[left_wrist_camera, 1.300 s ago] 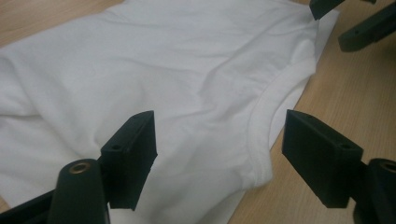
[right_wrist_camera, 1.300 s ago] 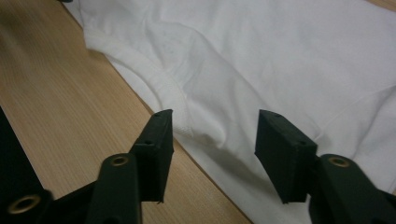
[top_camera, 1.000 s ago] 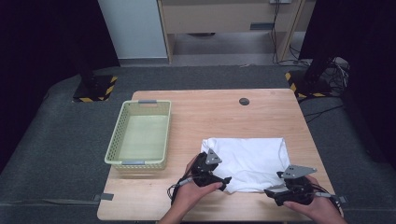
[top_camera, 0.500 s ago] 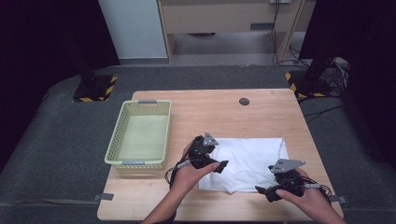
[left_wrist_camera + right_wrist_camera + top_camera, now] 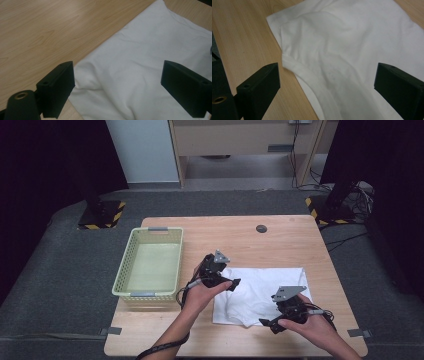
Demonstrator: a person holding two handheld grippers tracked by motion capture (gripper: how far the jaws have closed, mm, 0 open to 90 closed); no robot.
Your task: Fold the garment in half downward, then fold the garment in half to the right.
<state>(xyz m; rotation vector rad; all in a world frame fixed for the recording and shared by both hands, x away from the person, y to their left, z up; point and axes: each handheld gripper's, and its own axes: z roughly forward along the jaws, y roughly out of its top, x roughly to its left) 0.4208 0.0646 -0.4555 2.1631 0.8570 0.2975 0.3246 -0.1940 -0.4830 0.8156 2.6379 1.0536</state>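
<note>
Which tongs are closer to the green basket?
The left tongs. They hang open over the white cloth's left edge, just right of the basket. The right tongs are open at the cloth's near edge, farther away.

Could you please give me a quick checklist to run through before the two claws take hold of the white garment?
1. Left claw open: ok, its jaws stand wide apart over the white garment.
2. Right claw open: ok, jaws wide apart, nothing between them.
3. Cloth within each claw's span: ok, the garment's edge lies between the jaws in both gripper views.
4. Garment lying flat: not ok, soft wrinkles and a folded hem show near the right claw.
5. Basket free to receive: ok, nothing lies in it.
6. Jaws touching the cloth: cannot tell, the height above the table is unclear.
</note>
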